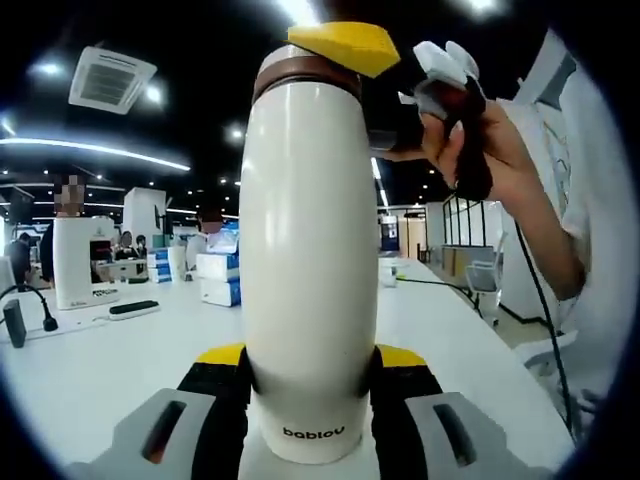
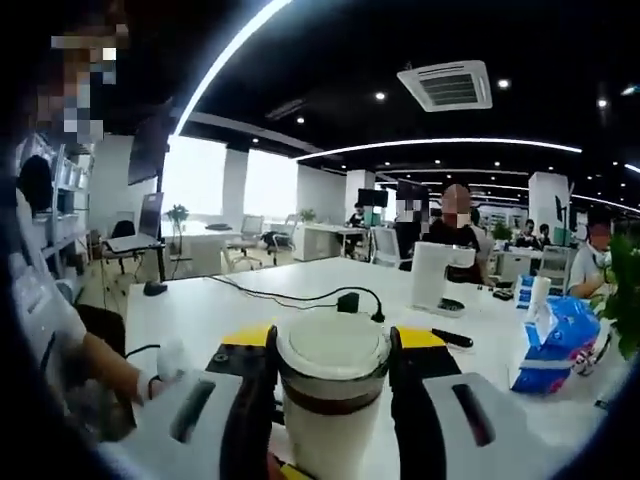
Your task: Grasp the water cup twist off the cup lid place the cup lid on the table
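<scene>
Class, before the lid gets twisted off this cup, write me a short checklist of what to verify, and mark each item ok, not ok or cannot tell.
1. Left gripper clamps the cup body near its base: ok.
2. Right gripper closes on the lid: ok.
3. Cup upright on the table: ok.
4. Lid loosened yet: cannot tell.
5. Bare table space for the lid beside the cup: ok.

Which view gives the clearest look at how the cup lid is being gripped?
The right gripper view: the right gripper is closed on either side of the cup lid, whose top and brown band show. In the left gripper view the lid sits at the top of the water cup, partly hidden by the right gripper's yellow jaw.
</scene>
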